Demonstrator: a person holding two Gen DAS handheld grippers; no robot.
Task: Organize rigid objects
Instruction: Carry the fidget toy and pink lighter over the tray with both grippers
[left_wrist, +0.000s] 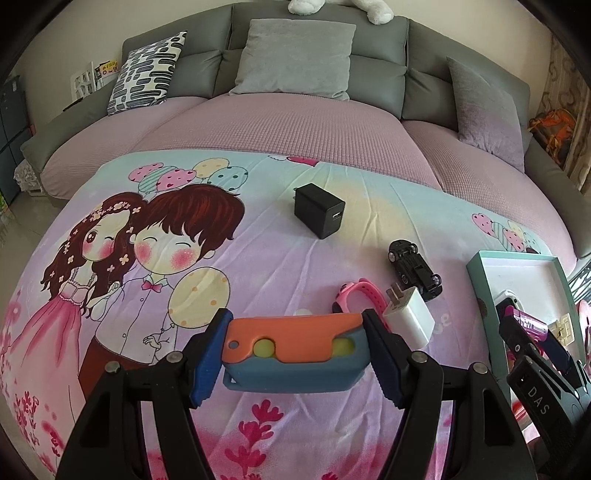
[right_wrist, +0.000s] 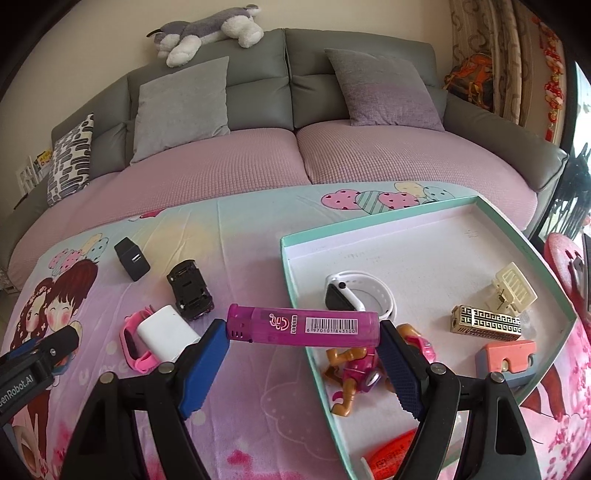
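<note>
The orange-and-blue block (left_wrist: 293, 352) sits clamped between the blue pads of the left gripper (left_wrist: 295, 356), above the cartoon-print cloth (left_wrist: 258, 266), while the right gripper (right_wrist: 304, 347) pinches the pink lighter (right_wrist: 303, 325) end to end over the near-left rim of the teal tray (right_wrist: 291, 280). From the block, a pink watch (left_wrist: 360, 291) and white charger (left_wrist: 410, 319) lie just beside at one o'clock, a black toy car (left_wrist: 415, 269) beyond them, and a black charger (left_wrist: 319, 216) well apart at twelve. The tray holds a white watch (right_wrist: 360, 295), a toy figure (right_wrist: 354, 373), a patterned gold lighter (right_wrist: 485, 321), a cream clip (right_wrist: 513, 290) and another orange-and-blue piece (right_wrist: 506, 356).
</note>
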